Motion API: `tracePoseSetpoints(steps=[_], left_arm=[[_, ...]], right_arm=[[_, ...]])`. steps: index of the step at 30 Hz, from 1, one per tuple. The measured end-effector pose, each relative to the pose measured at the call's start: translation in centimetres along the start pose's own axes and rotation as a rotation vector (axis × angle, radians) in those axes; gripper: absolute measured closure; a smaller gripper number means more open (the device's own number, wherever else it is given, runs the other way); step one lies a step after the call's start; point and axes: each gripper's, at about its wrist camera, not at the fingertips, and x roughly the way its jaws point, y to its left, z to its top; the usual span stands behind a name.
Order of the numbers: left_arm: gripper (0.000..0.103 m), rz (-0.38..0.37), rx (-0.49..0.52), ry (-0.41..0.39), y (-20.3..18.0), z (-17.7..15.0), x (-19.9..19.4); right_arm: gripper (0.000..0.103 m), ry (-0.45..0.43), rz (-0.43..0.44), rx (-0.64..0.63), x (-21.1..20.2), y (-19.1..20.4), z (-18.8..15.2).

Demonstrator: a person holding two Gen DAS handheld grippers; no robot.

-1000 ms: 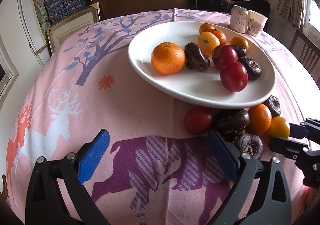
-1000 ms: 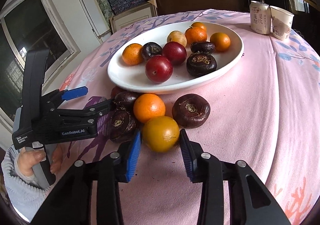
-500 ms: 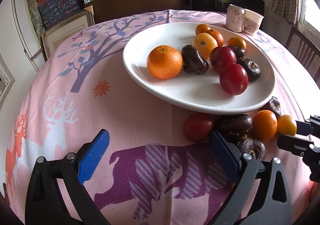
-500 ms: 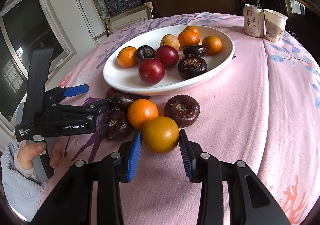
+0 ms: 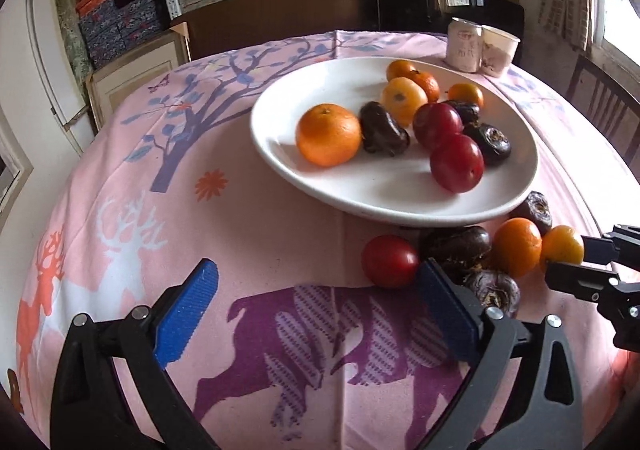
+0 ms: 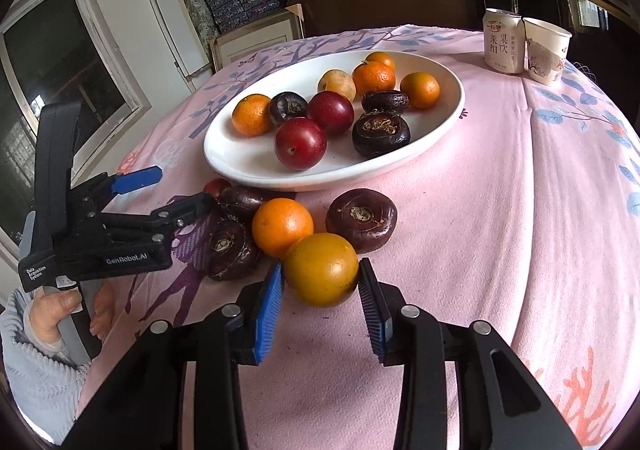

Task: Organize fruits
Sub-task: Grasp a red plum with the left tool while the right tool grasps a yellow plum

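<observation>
My right gripper (image 6: 321,280) is shut on a yellow-orange fruit (image 6: 320,264), which is low over the pink tablecloth in front of the white plate (image 6: 240,169). The plate holds several oranges, red plums and dark water chestnuts. Loose on the cloth by its near rim lie an orange (image 6: 282,226), a red plum (image 5: 390,260) and three dark water chestnuts (image 6: 362,217). My left gripper (image 5: 318,274) stands open with nothing between its blue pads, its right finger close to the red plum. The held fruit (image 5: 562,246) and the right gripper (image 5: 568,262) show at the right edge of the left wrist view.
A drink can (image 6: 502,45) and a paper cup (image 6: 546,49) stand at the table's far right. A person's hand in a grey sleeve (image 6: 44,334) holds the left gripper (image 6: 180,187). A wooden chair (image 5: 600,109) and stacked shelves lie beyond the table.
Both views have drifted only slightly. The right gripper keeps its hold on the yellow-orange fruit and the left one stays open.
</observation>
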Motion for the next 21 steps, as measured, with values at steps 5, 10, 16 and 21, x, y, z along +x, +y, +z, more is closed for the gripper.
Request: tracePoseSetpoints(steps=[5,10,16,21], left_arm=[[0.031,-0.057,0.009,-0.006,-0.3,0.4,0.2],[0.068,-0.115,0.064,0.035,-1.9,-0.2,0.9],[0.069,-0.154,0.028,0.036,-1.4,0.3,1.4],[0.071,-0.136,0.05,0.033,-2.0,0.2,1.2]], right_arm=[[0.065,0.001,-0.002,-0.007,0.0,0.1,0.0],[0.065,0.001,-0.003,-0.006,0.0,0.1,0.0],[0.065,0.004,-0.004,-0.011,0.1,0.1,0.0],[0.065,0.0,-0.001,-0.013,0.0,0.2,-0.1]])
